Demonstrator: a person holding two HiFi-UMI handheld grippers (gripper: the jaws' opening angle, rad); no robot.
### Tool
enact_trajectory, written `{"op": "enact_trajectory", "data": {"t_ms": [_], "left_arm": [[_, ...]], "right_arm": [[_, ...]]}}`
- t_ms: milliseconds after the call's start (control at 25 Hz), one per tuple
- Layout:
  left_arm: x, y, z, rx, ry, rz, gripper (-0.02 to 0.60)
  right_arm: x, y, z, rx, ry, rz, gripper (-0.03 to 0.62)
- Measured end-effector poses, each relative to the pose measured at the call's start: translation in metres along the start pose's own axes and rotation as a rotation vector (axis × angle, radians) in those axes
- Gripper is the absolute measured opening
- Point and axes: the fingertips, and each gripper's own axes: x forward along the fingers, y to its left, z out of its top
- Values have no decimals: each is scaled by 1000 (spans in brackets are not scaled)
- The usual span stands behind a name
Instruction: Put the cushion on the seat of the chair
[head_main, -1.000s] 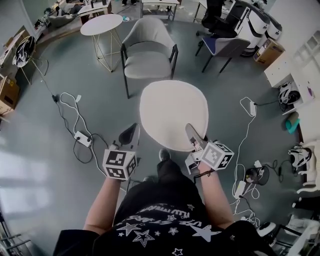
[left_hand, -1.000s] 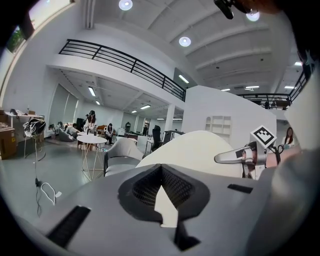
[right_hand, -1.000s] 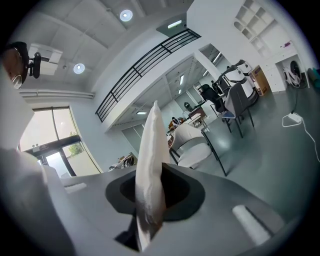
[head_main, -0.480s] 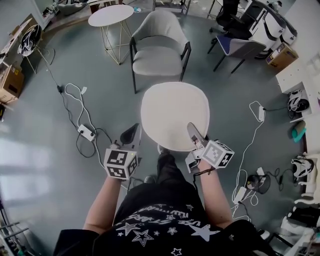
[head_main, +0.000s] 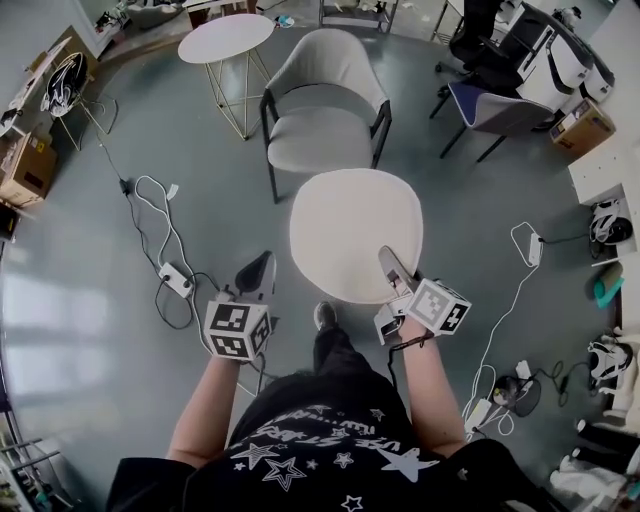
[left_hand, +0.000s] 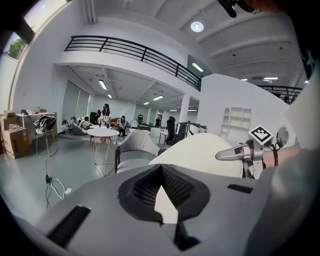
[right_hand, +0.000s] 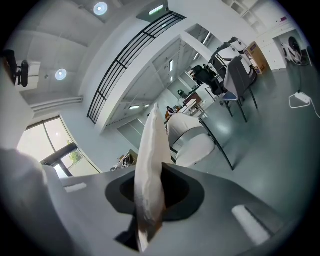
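A round white cushion (head_main: 355, 232) hangs flat in front of me, above the floor. My right gripper (head_main: 393, 265) is shut on its near right edge; in the right gripper view the cushion (right_hand: 150, 165) stands edge-on between the jaws of the right gripper (right_hand: 150, 186). My left gripper (head_main: 255, 272) is shut and holds nothing, a little left of the cushion's rim. The left gripper (left_hand: 160, 172) looks past the cushion (left_hand: 200, 152) toward the grey chair (left_hand: 132, 145). That grey armchair (head_main: 325, 110) stands just beyond the cushion, its seat (head_main: 318, 142) bare.
A round white side table (head_main: 225, 38) stands left of the chair. Cables and a power strip (head_main: 175, 278) lie on the floor at my left, a white cable (head_main: 527, 250) at my right. A blue-seated chair (head_main: 495, 108) is at the back right, cardboard boxes (head_main: 25, 170) at the far left.
Both grippers and the cushion have moved forward toward the grey chair, which now sits closer, right beyond the cushion's far edge. The right gripper's hold on the cushion is unchanged.
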Motion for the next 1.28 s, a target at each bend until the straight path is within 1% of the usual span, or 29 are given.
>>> {"op": "enact_trajectory", "data": {"t_ms": [280, 480, 600, 760, 960, 1120, 1280], "left_arm": [[61, -5, 37, 22, -2, 14, 9], [93, -2, 57, 21, -14, 39, 8], [106, 3, 69, 20, -30, 70, 9], [115, 9, 79, 18, -39, 105, 9], [124, 25, 82, 10, -28, 118, 9], [143, 43, 79, 1, -6, 93, 8], [171, 53, 82, -21, -2, 36, 9]], "right_arm": [[40, -19, 62, 24, -24, 33, 55], [71, -22, 91, 16, -26, 64, 55], [91, -23, 104, 9, -13, 87, 55], [113, -23, 112, 1, 14, 111, 55], [128, -27, 108, 19, 42, 110, 55], [141, -31, 105, 31, 48, 77, 55], [152, -40, 116, 10, 35, 35, 55]]}}
